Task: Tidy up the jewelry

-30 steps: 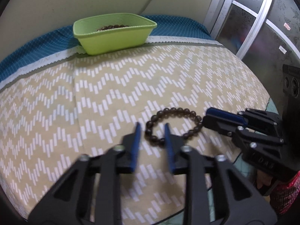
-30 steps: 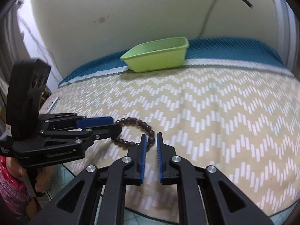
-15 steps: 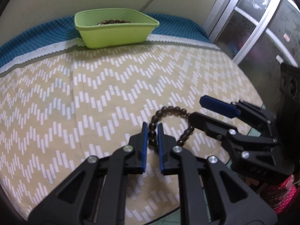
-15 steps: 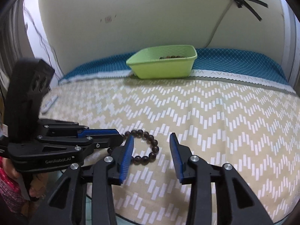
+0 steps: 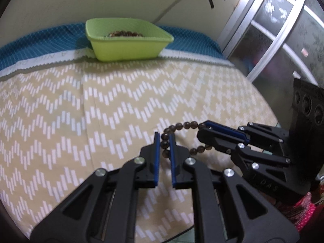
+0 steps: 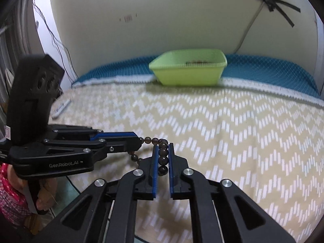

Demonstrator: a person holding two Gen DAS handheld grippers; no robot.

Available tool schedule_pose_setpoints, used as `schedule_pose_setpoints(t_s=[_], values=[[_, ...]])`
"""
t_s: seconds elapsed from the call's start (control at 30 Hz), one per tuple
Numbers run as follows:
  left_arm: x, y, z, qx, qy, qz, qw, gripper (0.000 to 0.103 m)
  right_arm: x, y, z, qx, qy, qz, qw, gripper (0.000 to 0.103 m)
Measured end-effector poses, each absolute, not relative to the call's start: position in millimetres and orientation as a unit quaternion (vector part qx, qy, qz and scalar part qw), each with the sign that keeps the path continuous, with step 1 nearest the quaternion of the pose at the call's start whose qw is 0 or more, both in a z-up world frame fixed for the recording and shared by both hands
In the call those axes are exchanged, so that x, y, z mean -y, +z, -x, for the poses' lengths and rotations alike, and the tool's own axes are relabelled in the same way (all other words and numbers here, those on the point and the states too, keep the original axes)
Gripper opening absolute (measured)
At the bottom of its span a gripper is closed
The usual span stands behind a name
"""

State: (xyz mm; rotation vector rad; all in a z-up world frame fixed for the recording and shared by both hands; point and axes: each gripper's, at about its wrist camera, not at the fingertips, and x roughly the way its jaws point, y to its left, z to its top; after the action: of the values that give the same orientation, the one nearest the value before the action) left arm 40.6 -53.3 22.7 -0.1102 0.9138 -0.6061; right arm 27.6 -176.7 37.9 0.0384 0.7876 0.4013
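Both your grippers, left gripper (image 5: 163,141) and right gripper (image 6: 163,154), pinch the round, glossy dark-bead bracelet (image 6: 163,151) nearly closed.

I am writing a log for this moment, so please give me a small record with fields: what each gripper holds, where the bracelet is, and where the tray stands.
left gripper: shut on bead bracelet
right gripper: shut on the same bracelet, opposite side
bracelet: held between both grippers, above the zigzag cloth
green tray: at the far edge, on the blue cloth
tray contents: brown beads
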Motion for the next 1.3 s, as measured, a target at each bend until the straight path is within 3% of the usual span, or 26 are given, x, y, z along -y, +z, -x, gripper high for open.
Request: schedule_pose_setpoints(t_s=[0.37, 0.57, 0.63, 0.67, 0.73, 0.97, 1.2, 1.3], values=[[42, 85, -108, -0.375, -0.271, 0.050, 0.885, 0.008, 173, 104, -112, -0.302, 0.228, -0.035, 0.925, 0.000], [38, 105, -192, -0.333, -0.220, 0.046, 0.916, 0.009, 173, 98, -207, -0.307, 0.216, -0.066, 0.924, 0.000], [41, 95, -222, -0.331, -0.177, 0.027, 0.926, 0.031, 177, 84, -235, -0.321, 0.191, -0.079, 0.924, 0.003], [41, 88, -232, -0.337, -0.156, 0.023, 0.928, 0.037, 182, 75, -246, -0.326, 0.166, -0.088, 0.927, 0.004], [35, 72, -241, -0.353, -0.135, 0.035, 0.925, 0.037, 191, 63, -243, -0.334, 0.156, -0.122, 0.921, 0.004], [12, 49, -171, -0.347, -0.117, 0.064, 0.929, 0.037, 189, 51, -169, -0.335, 0.170, -0.141, 0.916, 0.005], [13, 18, -80, -0.375, -0.073, 0.033, 0.924, 0.038, 188, 36, -86, -0.359, 0.151, -0.197, 0.900, 0.016], [16, 14, -54, -0.383, -0.073, 0.036, 0.920, 0.049, 184, 29, -57, -0.375, 0.152, -0.199, 0.893, 0.017]])
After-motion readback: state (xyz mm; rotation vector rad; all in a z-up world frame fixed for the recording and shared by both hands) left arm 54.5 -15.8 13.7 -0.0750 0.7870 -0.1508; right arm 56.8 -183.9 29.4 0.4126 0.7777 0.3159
